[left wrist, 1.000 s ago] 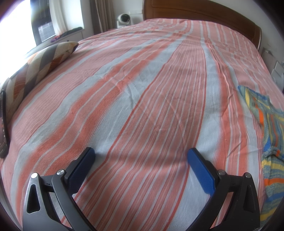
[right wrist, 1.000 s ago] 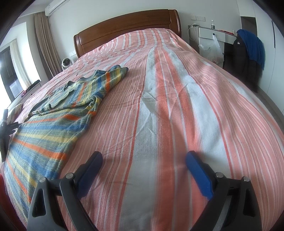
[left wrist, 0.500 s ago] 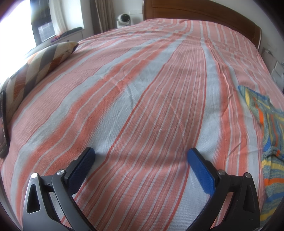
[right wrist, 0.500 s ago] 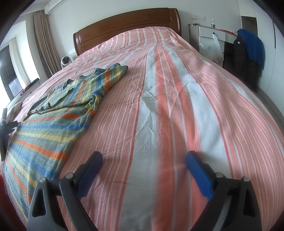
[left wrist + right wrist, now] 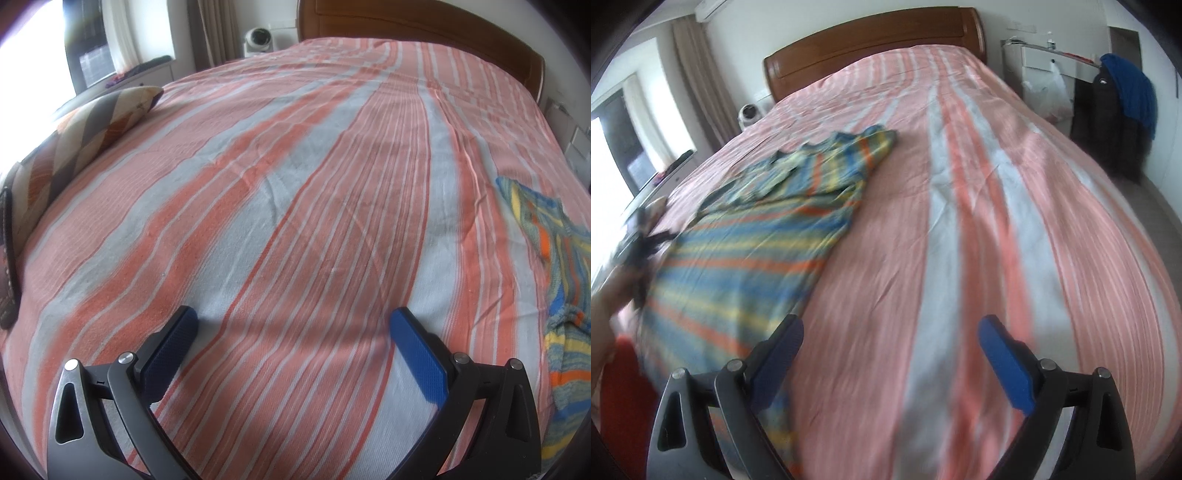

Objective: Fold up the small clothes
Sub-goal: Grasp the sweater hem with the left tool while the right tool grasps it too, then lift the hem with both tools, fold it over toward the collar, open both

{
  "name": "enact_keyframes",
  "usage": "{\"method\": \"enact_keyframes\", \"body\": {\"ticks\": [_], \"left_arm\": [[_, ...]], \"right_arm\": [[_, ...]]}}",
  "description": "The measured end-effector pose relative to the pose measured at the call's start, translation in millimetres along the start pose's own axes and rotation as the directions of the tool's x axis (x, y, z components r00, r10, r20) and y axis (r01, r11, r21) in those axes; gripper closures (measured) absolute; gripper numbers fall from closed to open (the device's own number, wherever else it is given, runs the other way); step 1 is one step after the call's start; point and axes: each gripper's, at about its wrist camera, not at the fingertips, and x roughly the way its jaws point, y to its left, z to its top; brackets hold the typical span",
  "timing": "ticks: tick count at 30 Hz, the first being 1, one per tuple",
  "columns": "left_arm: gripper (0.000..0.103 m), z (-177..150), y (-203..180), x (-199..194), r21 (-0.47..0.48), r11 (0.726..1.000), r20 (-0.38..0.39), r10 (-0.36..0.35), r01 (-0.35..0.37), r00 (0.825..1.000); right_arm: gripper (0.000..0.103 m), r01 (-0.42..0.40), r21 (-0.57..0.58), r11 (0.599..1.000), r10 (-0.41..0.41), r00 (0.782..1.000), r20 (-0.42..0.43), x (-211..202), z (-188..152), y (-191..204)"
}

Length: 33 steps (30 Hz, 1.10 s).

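A small shirt [image 5: 757, 236] with blue, yellow and orange stripes lies spread flat on the bed, left of centre in the blurred right wrist view. Its edge [image 5: 561, 266] also shows at the far right of the left wrist view. My right gripper [image 5: 890, 332] is open just above the bedspread, its left finger over the shirt's near hem, nothing between the pads. My left gripper [image 5: 293, 321] is open too, low over bare striped bedspread, well left of the shirt. The other gripper and a hand [image 5: 613, 295] appear at the left edge of the right wrist view.
The bed [image 5: 295, 184] has a pink, orange and grey striped cover and a wooden headboard [image 5: 871, 40]. A patterned cushion [image 5: 85, 129] lies on its left edge. Dark and blue coats [image 5: 1123, 107] hang right of the bed beside a white cabinet.
My right gripper has swung left toward the shirt, which now sits closer and more central in its view. The left gripper has stayed put.
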Motion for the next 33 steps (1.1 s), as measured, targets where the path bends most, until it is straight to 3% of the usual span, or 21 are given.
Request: {"method": "enact_keyframes", "body": {"ticks": [4, 5, 6, 8, 9, 11, 13, 16, 18, 20, 22, 25, 27, 29, 30, 33], "left_arm": [[0.001, 0, -1, -5, -0.002, 1.0, -0.059, -0.002, 0.002, 0.998], [0.002, -3, -1, -13, 0.003, 1.0, -0.09, -0.026, 0.026, 0.996], [0.002, -10, 0, -31, 0.022, 0.995, -0.132, -0.094, 0.097, 0.987], [0.003, -32, 1, -69, 0.066, 0.965, -0.168, -0.24, 0.254, 0.956], [0.003, -53, 1, -95, 0.1, 0.933, -0.191, -0.322, 0.345, 0.927], [0.002, -93, -1, -132, 0.163, 0.886, -0.25, -0.388, 0.434, 0.887], [0.002, -141, -5, -156, 0.214, 0.862, -0.323, -0.382, 0.46, 0.866], [0.004, -185, -16, -164, 0.246, 0.85, -0.404, -0.348, 0.467, 0.846], [0.017, -204, -28, -166, 0.305, 0.836, -0.437, -0.303, 0.456, 0.847], [0.04, -214, -39, -165, 0.35, 0.825, -0.47, -0.255, 0.444, 0.845], [0.051, -220, -42, -161, 0.322, 0.826, -0.516, -0.257, 0.462, 0.818], [0.088, -229, -44, -153, 0.272, 0.826, -0.577, -0.27, 0.493, 0.771], [0.094, -232, -46, -153, 0.257, 0.823, -0.586, -0.285, 0.507, 0.759], [0.099, -230, -48, -157, 0.23, 0.818, -0.58, -0.32, 0.528, 0.749], [0.099, -225, -48, -158, 0.217, 0.813, -0.576, -0.34, 0.54, 0.743], [0.1, -208, -40, -172, 0.157, 0.792, -0.532, -0.436, 0.591, 0.726]], "right_arm": [[0.008, -0.07, -0.033, 0.997, 0.068, 0.997, -0.043, -22, -26, 16], [0.008, -0.092, -0.041, 0.995, 0.09, 0.994, -0.058, -26, -32, 20], [0.008, -0.113, -0.051, 0.992, 0.109, 0.991, -0.078, -29, -38, 24], [0.008, -0.144, -0.069, 0.987, 0.135, 0.983, -0.123, -36, -52, 31], [0.008, -0.168, -0.079, 0.983, 0.155, 0.977, -0.147, -39, -59, 35], [0.008, -0.205, -0.088, 0.975, 0.186, 0.964, -0.19, -43, -73, 41], [0.009, -0.238, -0.09, 0.967, 0.212, 0.949, -0.233, -41, -83, 47], [0.012, -0.253, -0.106, 0.962, 0.215, 0.934, -0.285, -26, -89, 53], [0.015, -0.259, -0.101, 0.961, 0.218, 0.928, -0.302, -18, -88, 52], [0.019, -0.273, -0.088, 0.958, 0.235, 0.923, -0.304, -16, -84, 52], [0.032, -0.288, -0.081, 0.954, 0.25, 0.915, -0.316, -17, -80, 52], [0.041, -0.267, -0.094, 0.959, 0.217, 0.908, -0.359, -12, -83, 55], [0.046, -0.258, -0.087, 0.962, 0.208, 0.903, -0.375, -5, -90, 58], [0.069, -0.26, -0.08, 0.962, 0.21, 0.897, -0.389, 2, -94, 61], [0.098, -0.26, -0.079, 0.962, 0.208, 0.892, -0.403, 6, -98, 63], [0.097, -0.279, -0.036, 0.96, 0.243, 0.885, -0.397, 1, -99, 60]]}}
